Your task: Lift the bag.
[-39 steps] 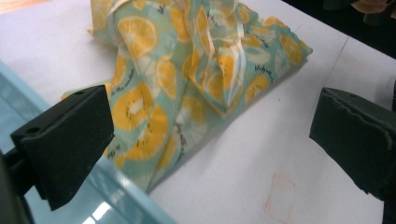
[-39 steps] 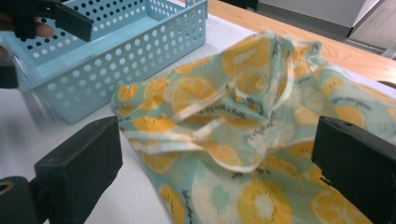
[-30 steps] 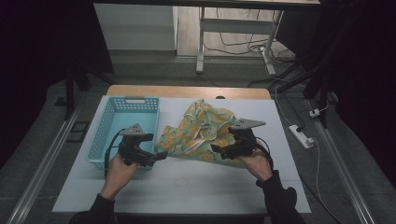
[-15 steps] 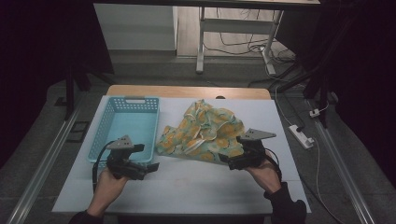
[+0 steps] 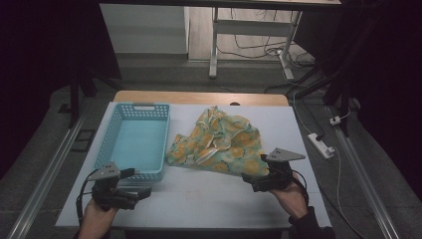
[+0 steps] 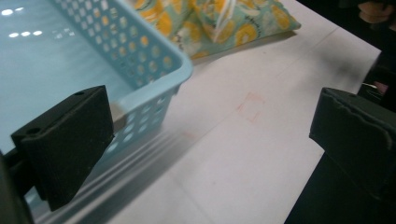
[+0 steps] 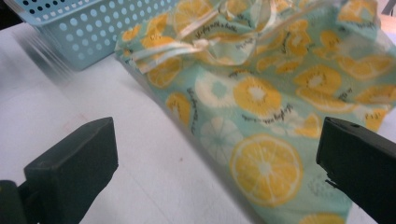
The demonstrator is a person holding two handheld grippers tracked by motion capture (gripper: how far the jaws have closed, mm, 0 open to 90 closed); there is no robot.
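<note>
Lemon-print cloth (image 5: 219,144) lies crumpled on the white tabletop (image 5: 199,199), just right of the basket and well forward of both hands. Going left to right: the left tool (image 5: 142,193) rests low at the near left, its jaws spread wide and empty, beside the near corner of the pale blue perforated basket (image 5: 132,144), which holds nothing. Next comes the cloth, bunched in soft folds with a pale drawstring or ribbon trim visible in the right gripper view (image 7: 205,44). The right tool (image 5: 247,180) sits just short of the cloth's near right edge, jaws wide apart, gripping nothing. The fabric looks light, limp and thin; it should drape and slide rather than hold shape, so pinching a raised fold or hem near that edge seems the surest hold.
</note>
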